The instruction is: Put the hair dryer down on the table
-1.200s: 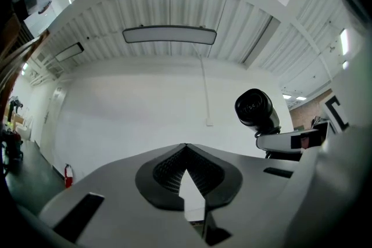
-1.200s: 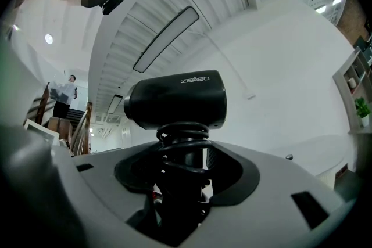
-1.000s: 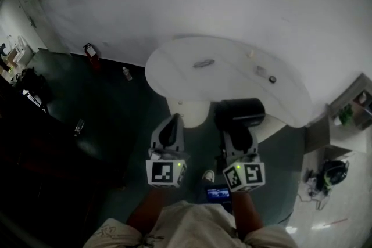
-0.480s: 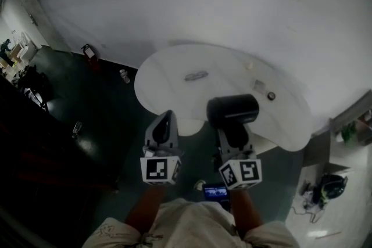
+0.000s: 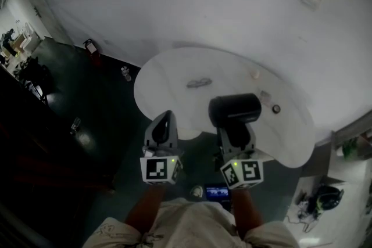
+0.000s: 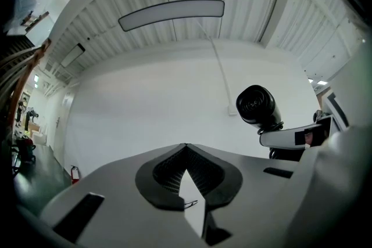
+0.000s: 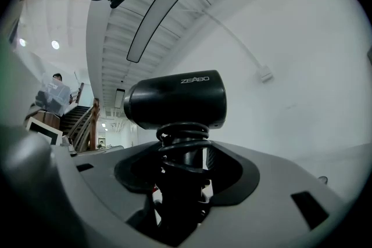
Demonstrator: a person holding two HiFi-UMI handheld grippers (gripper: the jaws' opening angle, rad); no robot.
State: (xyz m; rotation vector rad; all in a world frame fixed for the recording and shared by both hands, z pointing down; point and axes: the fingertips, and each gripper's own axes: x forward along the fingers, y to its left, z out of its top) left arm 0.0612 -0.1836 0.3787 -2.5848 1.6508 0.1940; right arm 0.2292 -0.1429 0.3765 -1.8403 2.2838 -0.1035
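Black hair dryer (image 5: pixel 234 108), marked ZEABO on its short cylindrical barrel (image 7: pixel 177 99), was carried upright with the barrel lying level and crosswise and the cord coiled round the handle below it. The handle was clamped between the jaws of the right gripper (image 5: pixel 235 132), centre-right of the head view. There the dryer overlapped the near edge of the white, round-edged table (image 5: pixel 174 90), which filled the middle of the frame.
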